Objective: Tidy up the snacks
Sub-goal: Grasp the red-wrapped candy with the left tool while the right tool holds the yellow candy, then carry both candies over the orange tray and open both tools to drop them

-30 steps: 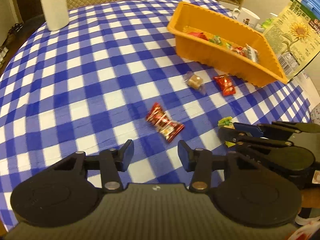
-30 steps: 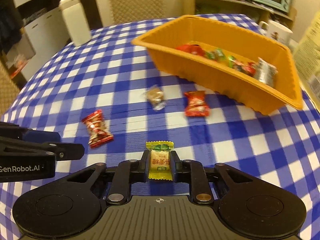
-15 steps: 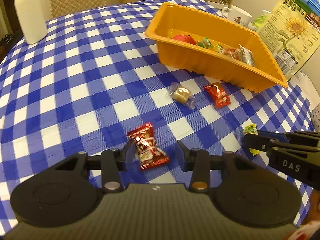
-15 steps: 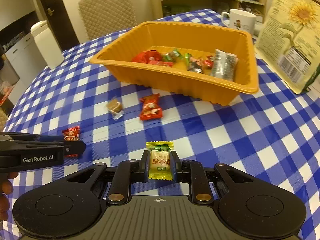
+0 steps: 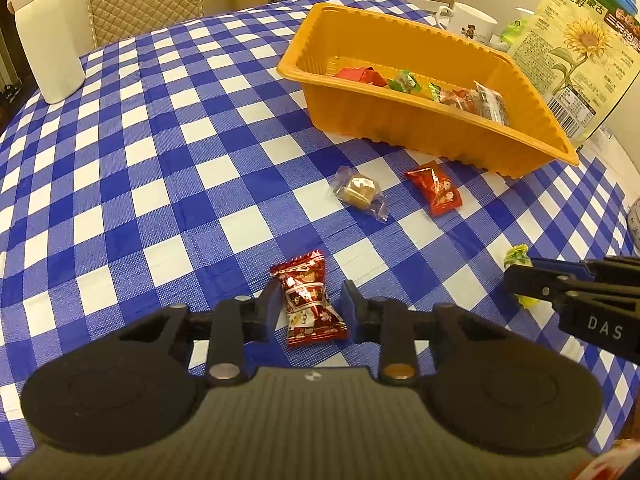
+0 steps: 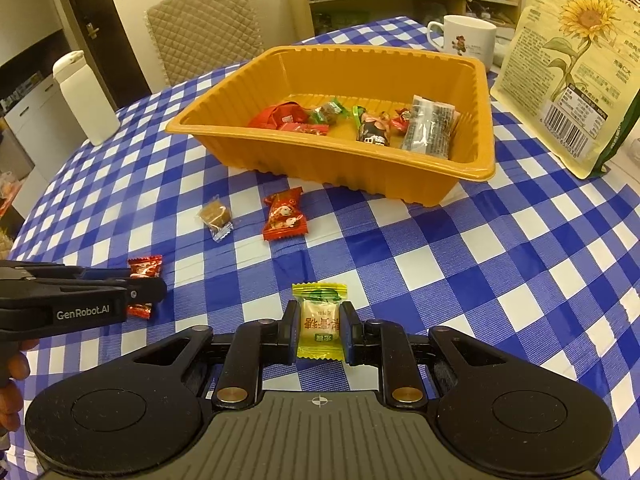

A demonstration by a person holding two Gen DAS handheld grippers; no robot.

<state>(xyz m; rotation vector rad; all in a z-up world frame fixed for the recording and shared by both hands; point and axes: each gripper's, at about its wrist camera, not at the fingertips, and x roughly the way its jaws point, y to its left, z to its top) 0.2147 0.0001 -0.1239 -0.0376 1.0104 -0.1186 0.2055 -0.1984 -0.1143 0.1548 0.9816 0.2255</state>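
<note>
On the far left we see a white flask (image 5: 46,36) standing on the blue-checked tablecloth (image 5: 140,168). Our left gripper (image 5: 308,304) has just been closing around a dark red candy (image 5: 310,304) that lies on the cloth; whether the jaws press it we cannot tell. Farther right lie a clear-wrapped brown sweet (image 5: 360,192) and a red candy packet (image 5: 436,192), just before the orange tray (image 5: 440,136). Our right gripper (image 6: 319,330) clamps a yellow-wrapped candy (image 6: 319,326), clear of the tray.
</note>
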